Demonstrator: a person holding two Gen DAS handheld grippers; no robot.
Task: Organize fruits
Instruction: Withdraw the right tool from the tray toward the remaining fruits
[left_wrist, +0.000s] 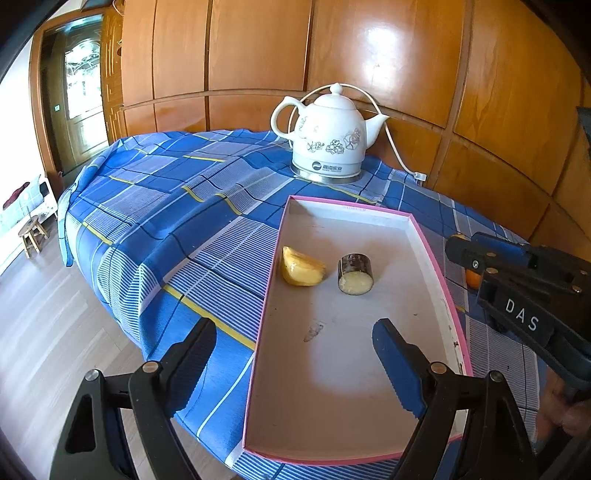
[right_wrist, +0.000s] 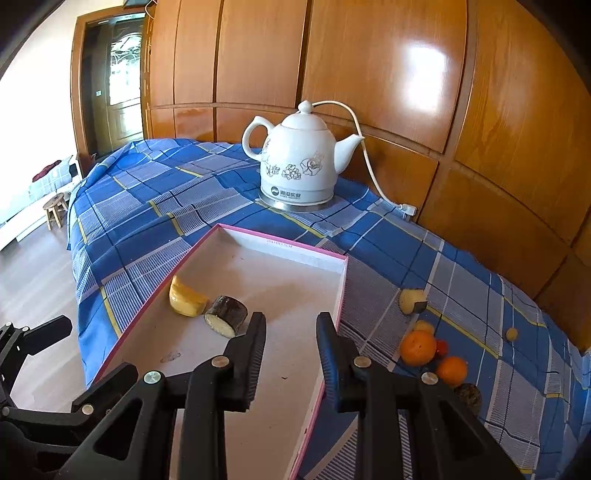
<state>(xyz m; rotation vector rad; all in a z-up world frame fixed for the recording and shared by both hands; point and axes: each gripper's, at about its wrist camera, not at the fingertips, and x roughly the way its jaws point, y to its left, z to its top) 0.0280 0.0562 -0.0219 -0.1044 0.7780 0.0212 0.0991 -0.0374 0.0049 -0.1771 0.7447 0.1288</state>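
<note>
Left wrist view gives me the wood-panelled wall (left_wrist: 369, 48) across the back, and below it the surface under a blue plaid cloth (left_wrist: 166, 206). On the cloth lies a shallow pink-edged box (left_wrist: 325, 398), long side running away from me. Behind its far end stands a white kettle (left_wrist: 327, 138) with flower prints, its cord trailing off to the right.

Inside the box I see two pieces near the left wall: a yellow fruit wedge (left_wrist: 301, 271) and, just beside it, a dark-skinned cut chunk (left_wrist: 355, 274) with its pale face toward me.

My left gripper (left_wrist: 293, 365) hovers over the near half of the box with its fingers released and spread wide, nothing between them. My right gripper (right_wrist: 290, 354) sits over the box's right wall; its fingers are drawn in narrow, a slit still showing, and they grasp nothing.

In the right wrist view, the remaining fruit lies on the cloth to the right of the box: a large orange (right_wrist: 418, 348), a smaller orange (right_wrist: 451, 370) near it, a pale cut piece (right_wrist: 412, 301) further back, and a small yellow fruit (right_wrist: 511, 334) well apart. A tiny red one hides partly behind the large orange.
</note>
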